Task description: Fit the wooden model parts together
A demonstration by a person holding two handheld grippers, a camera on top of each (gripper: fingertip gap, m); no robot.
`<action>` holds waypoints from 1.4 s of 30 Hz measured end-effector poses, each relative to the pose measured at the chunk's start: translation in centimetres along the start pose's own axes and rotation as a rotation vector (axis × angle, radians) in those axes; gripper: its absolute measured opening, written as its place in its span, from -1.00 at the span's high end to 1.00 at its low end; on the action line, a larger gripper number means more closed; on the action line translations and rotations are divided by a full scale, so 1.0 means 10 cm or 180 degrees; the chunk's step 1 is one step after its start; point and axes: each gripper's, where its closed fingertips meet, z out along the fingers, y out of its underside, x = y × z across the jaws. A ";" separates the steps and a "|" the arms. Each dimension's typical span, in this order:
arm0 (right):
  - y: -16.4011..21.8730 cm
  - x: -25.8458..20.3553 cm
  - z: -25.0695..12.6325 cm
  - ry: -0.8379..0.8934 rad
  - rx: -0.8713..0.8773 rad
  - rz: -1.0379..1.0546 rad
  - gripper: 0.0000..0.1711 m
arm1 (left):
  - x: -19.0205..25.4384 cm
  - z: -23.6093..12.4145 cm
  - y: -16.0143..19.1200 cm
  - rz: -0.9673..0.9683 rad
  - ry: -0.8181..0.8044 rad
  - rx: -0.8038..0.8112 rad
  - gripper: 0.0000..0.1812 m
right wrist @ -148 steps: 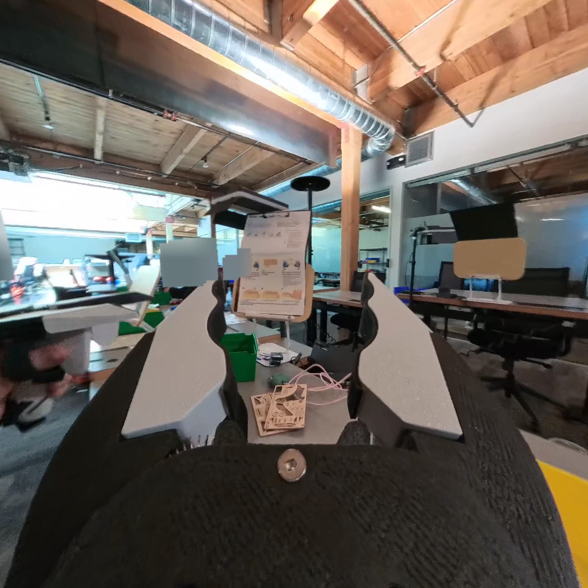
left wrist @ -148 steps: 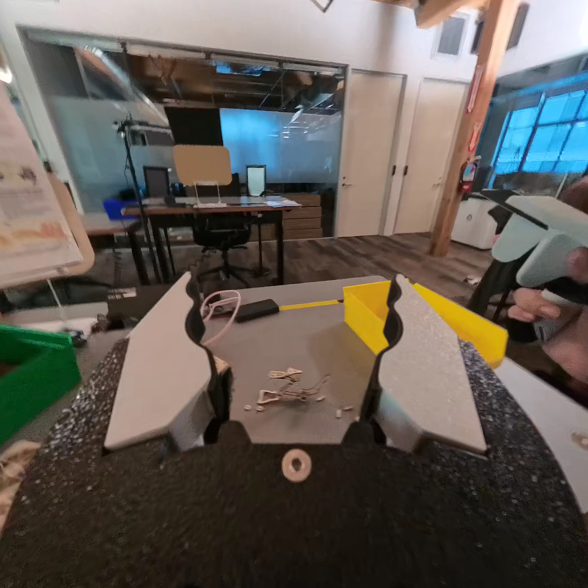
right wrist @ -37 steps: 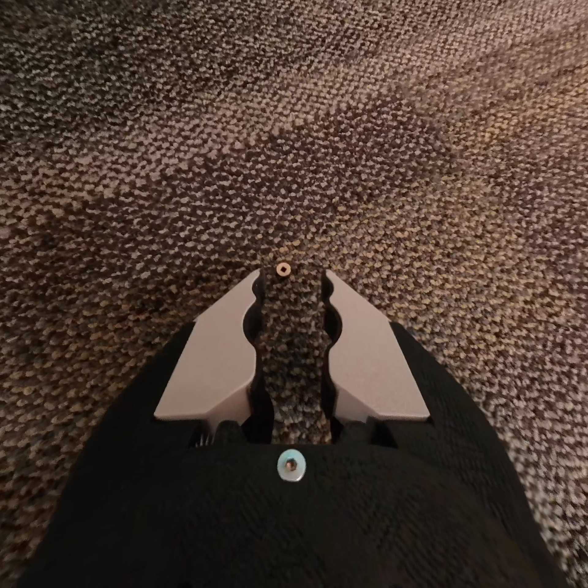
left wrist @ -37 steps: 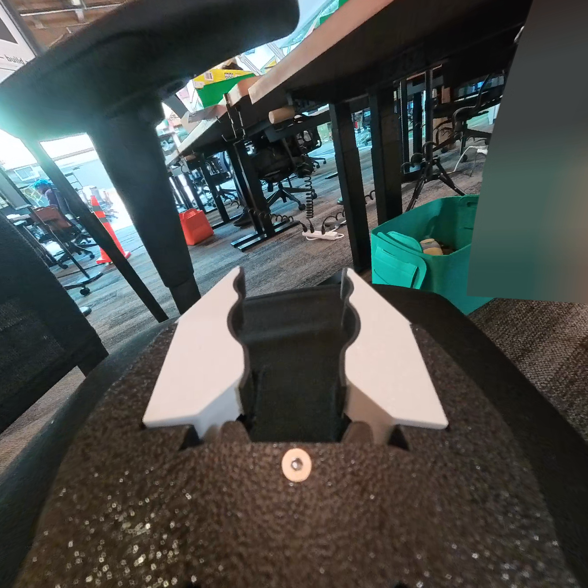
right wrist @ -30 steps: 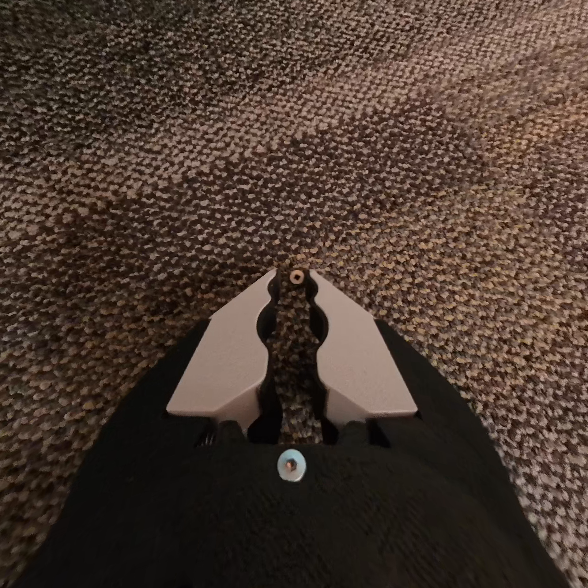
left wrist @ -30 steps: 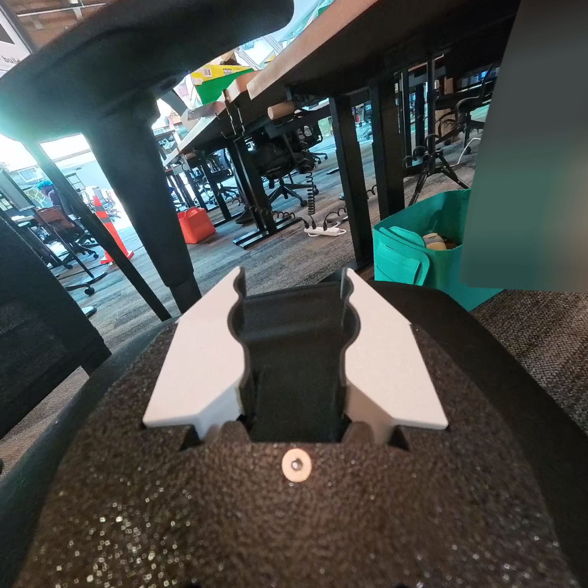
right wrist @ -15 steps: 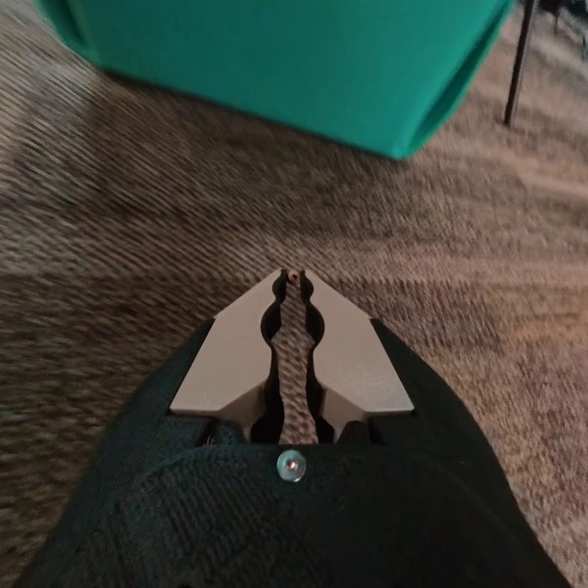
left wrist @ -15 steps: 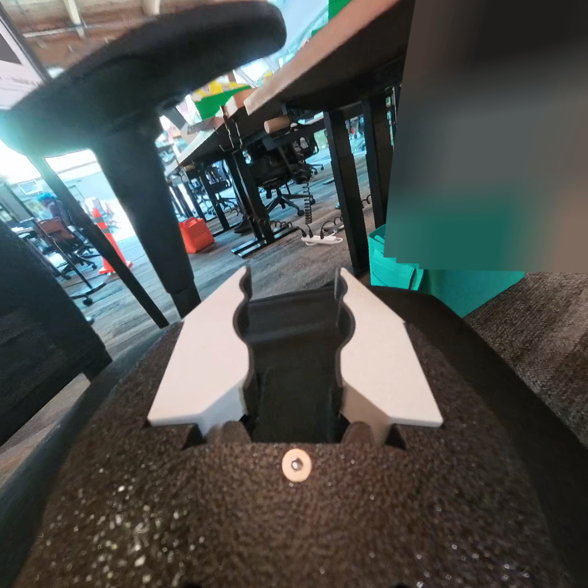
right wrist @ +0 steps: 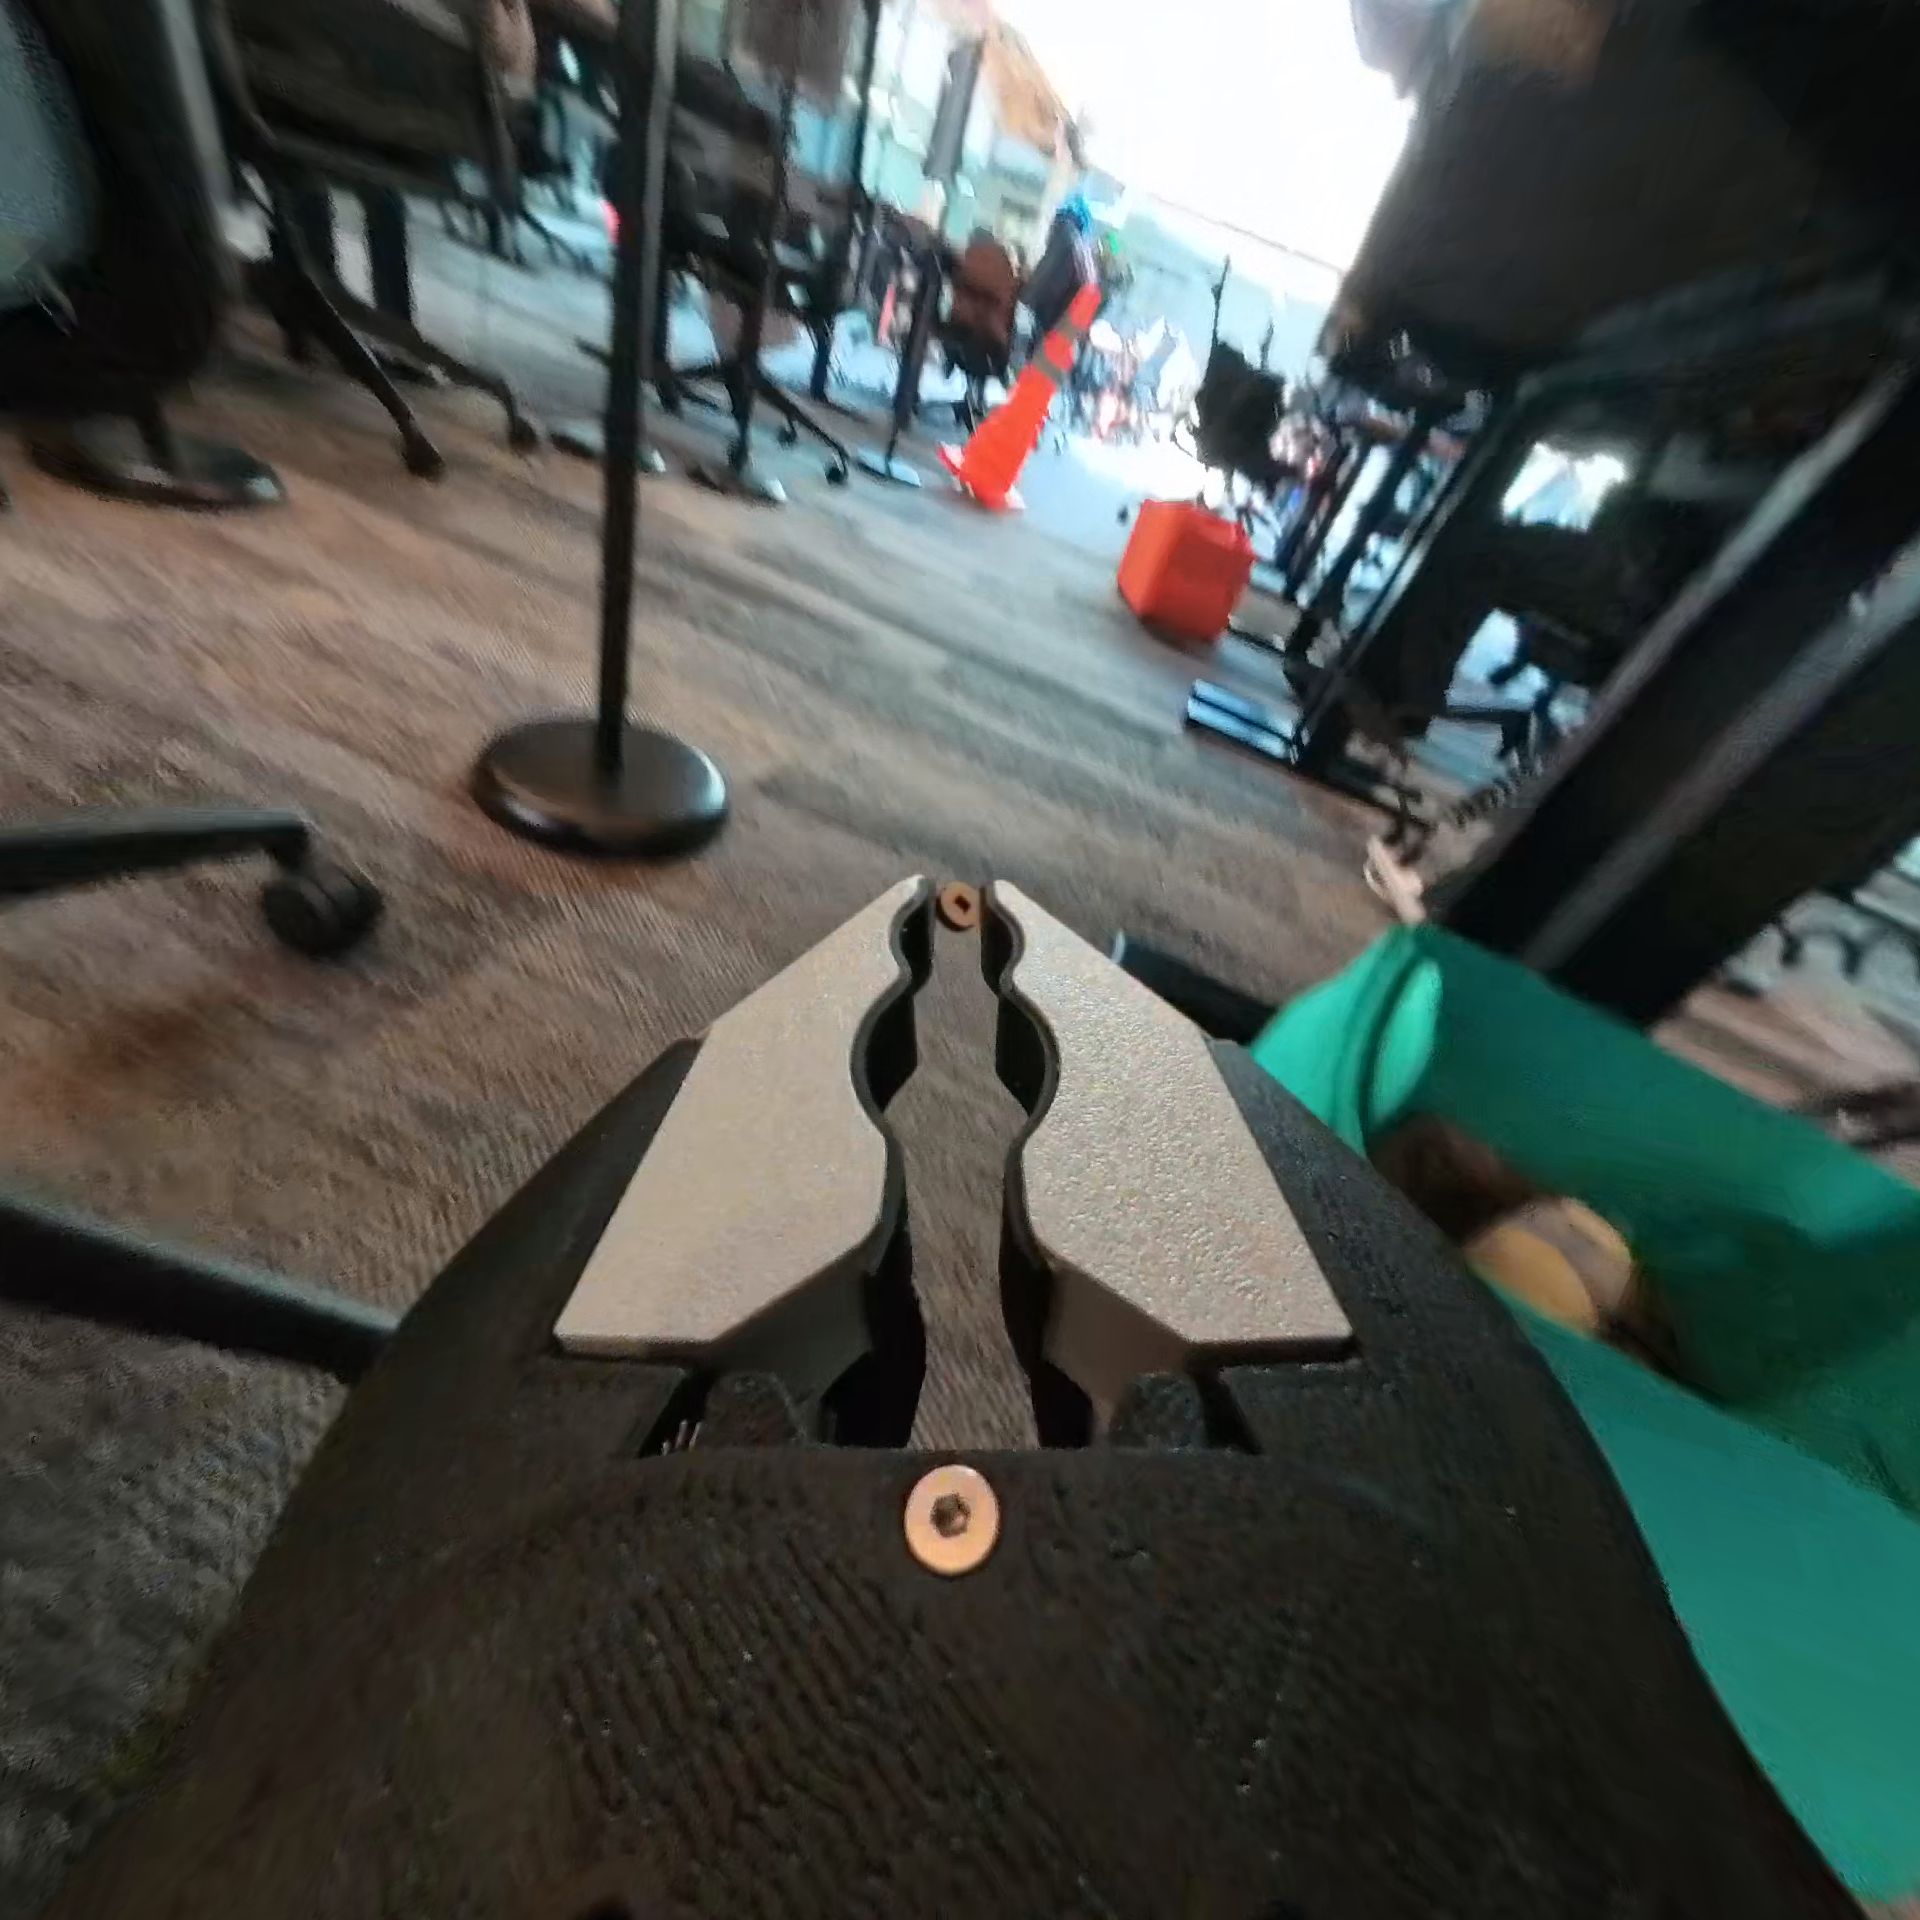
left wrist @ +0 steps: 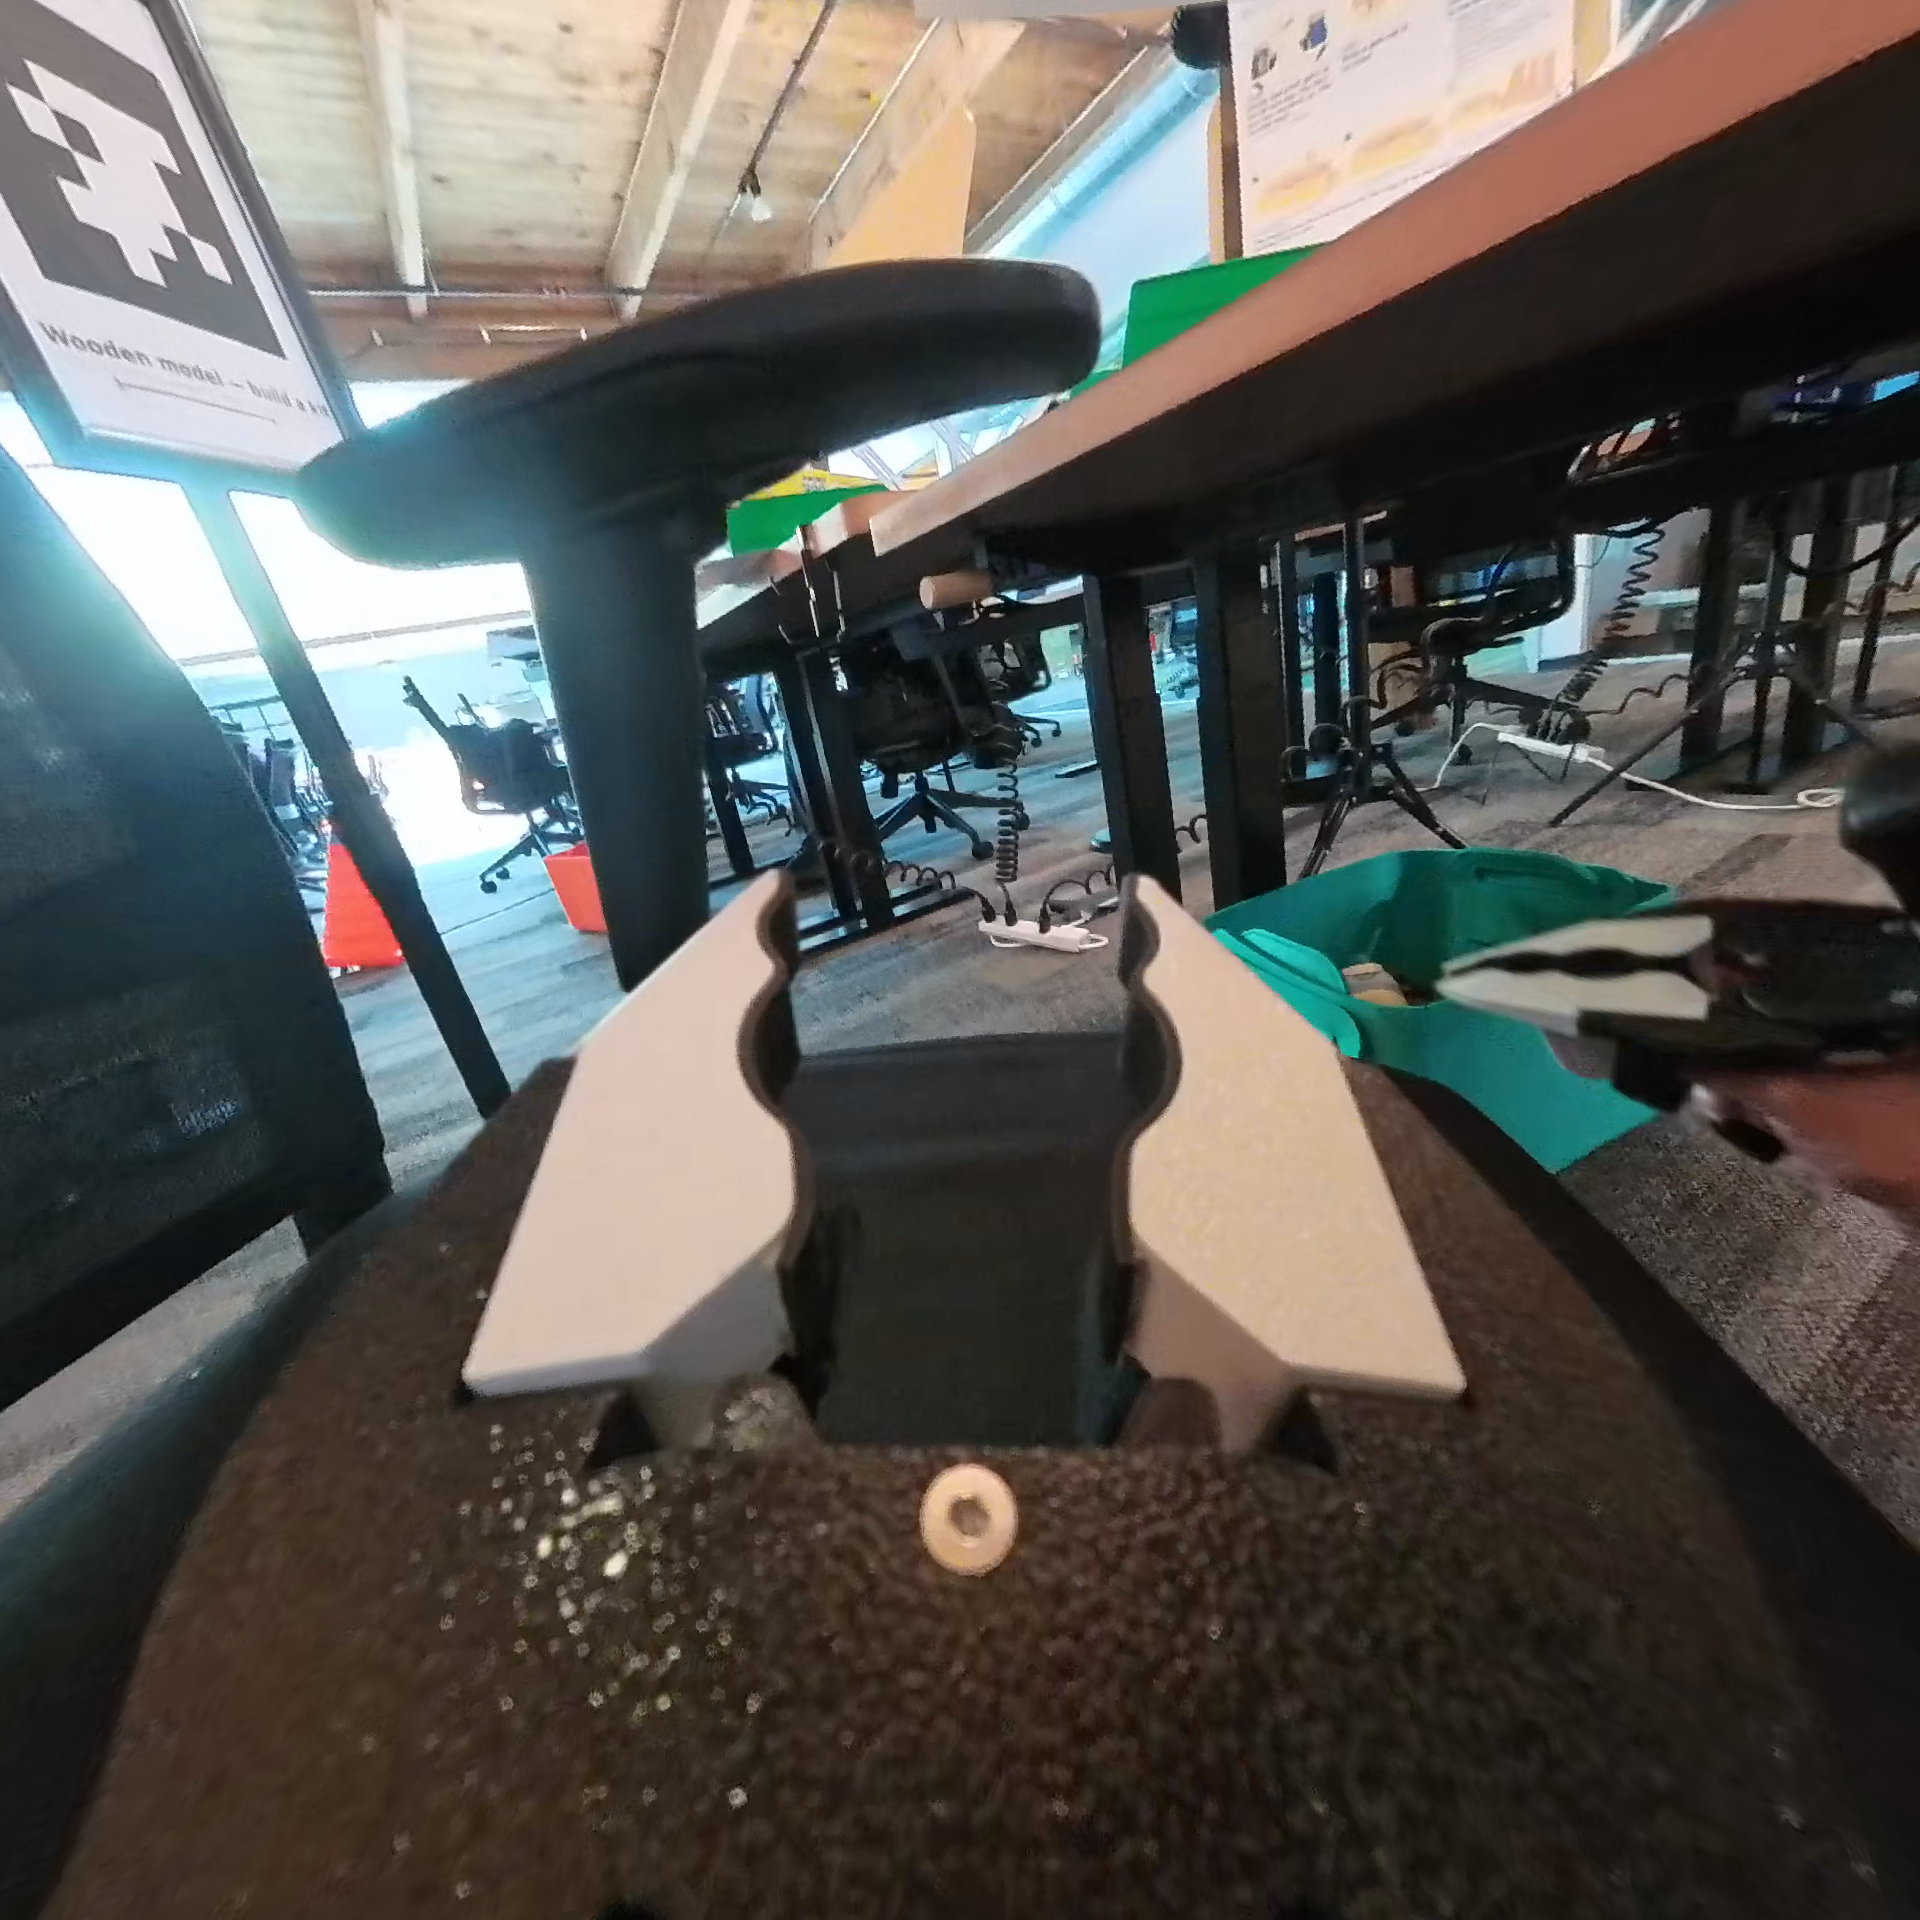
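No wooden model part shows clearly in either view. A green fabric bag (left wrist: 1475,1049) stands on the carpet, with tan items (left wrist: 1371,982) inside that I cannot identify. My left gripper (left wrist: 956,914) is open and empty, held low over a black surface and pointing under the desks. My right gripper (right wrist: 958,904) has its jaws close together with nothing between them. It sits just left of the green bag (right wrist: 1662,1143), where a tan item (right wrist: 1538,1268) shows. The right gripper also shows in the left wrist view (left wrist: 1455,982), at the bag's opening, held by a hand.
A black chair armrest (left wrist: 707,395) and its post stand ahead on the left. A wooden desk (left wrist: 1351,343) with black legs spans the right. A round stand base (right wrist: 597,790), a chair caster (right wrist: 312,904), an orange cone (right wrist: 1018,416) and an orange box (right wrist: 1184,571) are on the carpet.
The right gripper has swung up from facing the carpet to looking across the floor beside the green bag. It has come into the left wrist view. The left view has tilted upward.
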 end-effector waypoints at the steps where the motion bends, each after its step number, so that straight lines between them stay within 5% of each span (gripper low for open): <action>1: -0.29 -0.14 0.04 -0.0042 0.0113 -0.0004 0.92 | 0.00 -0.01 0.00 -0.0006 -0.0002 0.0020 0.32; 6: -1.54 -0.79 0.05 -0.0273 0.0375 0.0100 0.92 | -0.10 0.02 0.15 -0.0177 -0.0143 -0.0112 0.12; 11: -2.60 -0.97 -0.01 -0.0303 0.0614 0.0234 0.92 | -0.07 0.13 0.40 -0.0137 -0.0147 -0.0555 -0.23; 18: -3.85 -0.49 -0.32 0.0016 0.0803 0.0501 0.92 | -0.04 0.23 0.64 -0.0092 -0.0094 -0.1111 -0.45; 23: -4.32 0.16 -0.96 0.0199 0.0609 0.0588 0.92 | -0.06 0.29 0.95 -0.0431 0.0001 -0.1851 -0.53; 26: -4.44 0.54 -1.36 0.0271 0.0387 0.0494 0.92 | 0.13 0.18 1.07 -0.1194 0.0230 -0.2535 -0.58; 29: -4.52 0.90 -1.67 0.0412 0.0017 0.0132 0.92 | 0.32 0.00 0.72 -0.1572 0.0232 -0.2684 -0.55; 34: -4.40 1.34 -2.02 0.0508 -0.0632 -0.0089 0.92 | 0.78 -0.19 -0.51 -0.1845 0.0226 -0.2321 -0.55; 42: -3.33 2.04 -2.12 0.0578 -0.1833 0.0071 0.92 | 1.24 -0.20 -2.48 -0.1962 0.0910 -0.1782 -0.59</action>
